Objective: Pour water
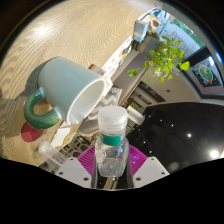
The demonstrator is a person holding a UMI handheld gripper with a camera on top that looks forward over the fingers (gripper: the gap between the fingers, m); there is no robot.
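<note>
A clear plastic water bottle with a pale green cap stands between my fingers, and both pink pads press on its sides. My gripper is shut on the bottle and the view is tilted. A mint green mug with a darker green handle sits just beyond the bottle's cap to the left, on a wooden table. Its mouth faces the bottle. The mug's inside shows white; I cannot tell whether it holds water.
A leafy green plant stands beyond the fingers to the right. A dark glossy surface lies on the right. A small red thing lies by the mug's handle. Shelving or furniture stands at the back.
</note>
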